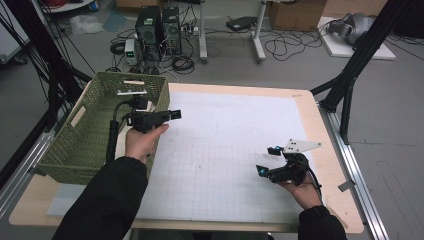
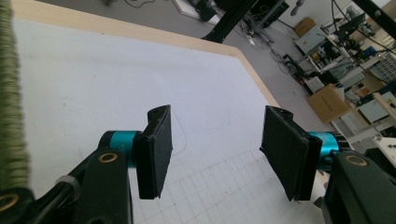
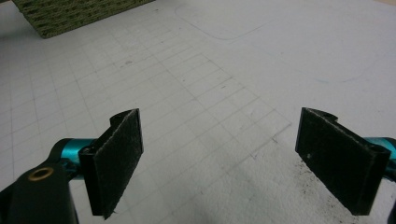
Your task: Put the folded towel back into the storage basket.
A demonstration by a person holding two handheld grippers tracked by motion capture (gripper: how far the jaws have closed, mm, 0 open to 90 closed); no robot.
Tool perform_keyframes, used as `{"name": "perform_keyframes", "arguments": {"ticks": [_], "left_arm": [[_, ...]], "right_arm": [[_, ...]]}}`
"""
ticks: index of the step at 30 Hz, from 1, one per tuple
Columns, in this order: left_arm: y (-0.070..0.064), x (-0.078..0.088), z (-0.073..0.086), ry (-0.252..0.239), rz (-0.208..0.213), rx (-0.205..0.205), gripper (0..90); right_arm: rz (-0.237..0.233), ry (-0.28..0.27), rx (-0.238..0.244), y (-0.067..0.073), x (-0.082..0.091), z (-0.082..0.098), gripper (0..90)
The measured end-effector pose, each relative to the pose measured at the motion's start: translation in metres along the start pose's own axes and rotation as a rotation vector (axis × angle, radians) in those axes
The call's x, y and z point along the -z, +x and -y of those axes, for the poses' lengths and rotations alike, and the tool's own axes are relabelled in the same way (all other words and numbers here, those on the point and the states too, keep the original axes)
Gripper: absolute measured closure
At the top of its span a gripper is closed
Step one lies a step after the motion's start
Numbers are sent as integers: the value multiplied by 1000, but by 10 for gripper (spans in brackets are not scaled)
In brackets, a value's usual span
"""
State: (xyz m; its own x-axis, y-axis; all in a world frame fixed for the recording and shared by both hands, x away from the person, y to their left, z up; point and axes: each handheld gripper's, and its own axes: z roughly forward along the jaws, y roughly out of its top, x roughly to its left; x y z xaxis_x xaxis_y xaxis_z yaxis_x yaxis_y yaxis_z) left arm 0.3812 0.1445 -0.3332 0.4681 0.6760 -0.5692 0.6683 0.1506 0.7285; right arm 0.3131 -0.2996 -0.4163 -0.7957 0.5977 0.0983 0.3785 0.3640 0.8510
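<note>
1. The green basket (image 1: 65, 165) is sitting at the left side of the table (image 1: 326, 131), partly on the white grid mat (image 1: 225, 150) and partly over the bare wood. Its near right corner is just beside the left gripper (image 1: 172, 114).
2. The left gripper is being held level by the basket's right rim, pointing out across the mat. In the left gripper view its jaws are standing apart with nothing between the pads, so it's released and empty.
3. The right gripper (image 1: 266, 160) is being held low over the right side of the mat, well apart from the basket. Its jaws are spread wide in the right gripper view and nothing is being gripped there either.
4. Handling guess: the basket is probably light, woven-look plastic, stiff enough to keep its shape but likely flexing a bit when pinched. The top rim or the thin side wall is looking like the best spot to be grabbed; one-sided lifting could tip it.
5. A couple of small pale pieces (image 1: 132, 92) are lying inside at the far end; what they are can't be told.
6. The mat is looking flat and smooth, so sliding should be easy.
7. Beyond the table, computer towers (image 1: 160, 25), loose cables and a cardboard box (image 1: 295, 15) are sitting on the grey floor.
</note>
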Motion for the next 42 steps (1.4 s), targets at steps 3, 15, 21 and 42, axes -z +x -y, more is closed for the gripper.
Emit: {"name": "perform_keyframes", "arguments": {"ticks": [3,15,21,42], "left_arm": [[-7,-8,2,-6,-4,-6,432],[-24,-31,10,0,-9,-34,423],[-33,-39,17,-4,-11,-50,418],[-51,-63,60,-2,-92,-190,396]], "right_arm": [[0,-1,-2,-1,1,0,142],[-1,-12,-5,-2,3,0,142],[-4,-13,-1,-2,3,0,142],[-3,-17,-4,-4,6,0,137]]}}
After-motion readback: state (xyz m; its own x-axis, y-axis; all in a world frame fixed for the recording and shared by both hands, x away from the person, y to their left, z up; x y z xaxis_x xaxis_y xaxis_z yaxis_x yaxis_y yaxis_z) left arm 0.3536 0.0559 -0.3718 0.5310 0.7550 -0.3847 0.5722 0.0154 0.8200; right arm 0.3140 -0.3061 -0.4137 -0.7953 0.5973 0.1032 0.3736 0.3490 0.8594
